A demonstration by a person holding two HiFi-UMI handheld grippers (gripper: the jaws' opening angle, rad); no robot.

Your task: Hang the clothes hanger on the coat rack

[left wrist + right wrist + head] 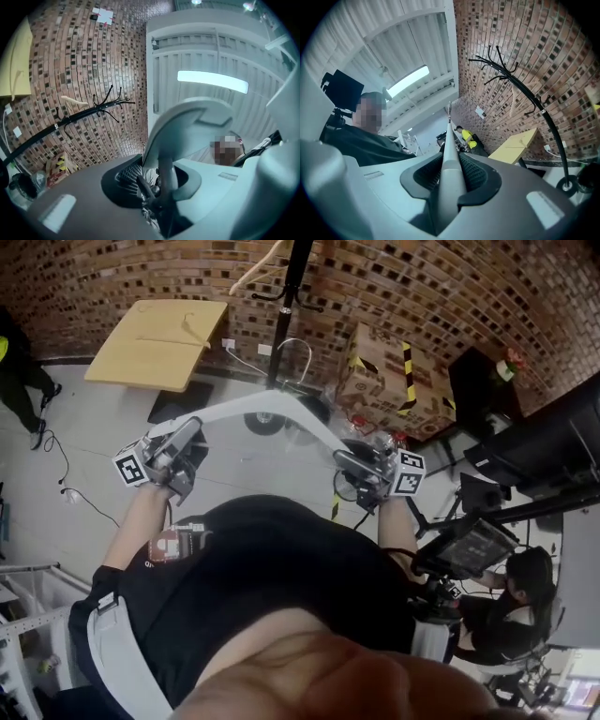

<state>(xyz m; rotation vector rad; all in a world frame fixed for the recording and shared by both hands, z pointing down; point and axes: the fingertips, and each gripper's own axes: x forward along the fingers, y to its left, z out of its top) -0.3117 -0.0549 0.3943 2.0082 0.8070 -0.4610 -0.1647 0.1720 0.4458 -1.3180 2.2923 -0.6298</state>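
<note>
Two ends of the white hanger (272, 406) are clamped: left tool (186, 437) at 9 o'clock, right tool (354, 461) at 3 o'clock. Probably best raised level, centred under a free arm of the coat rack (286, 306) at 12 o'clock

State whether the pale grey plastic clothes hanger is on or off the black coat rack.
Off: the grey hanger, gripped at its ends by the left gripper and right gripper, is apart from the black coat rack.

The head camera looks steeply down over the person (281, 587); both gripper cameras angle upward from close in; all three share the black coat rack (284, 324) and brick wall (450, 287).
</note>
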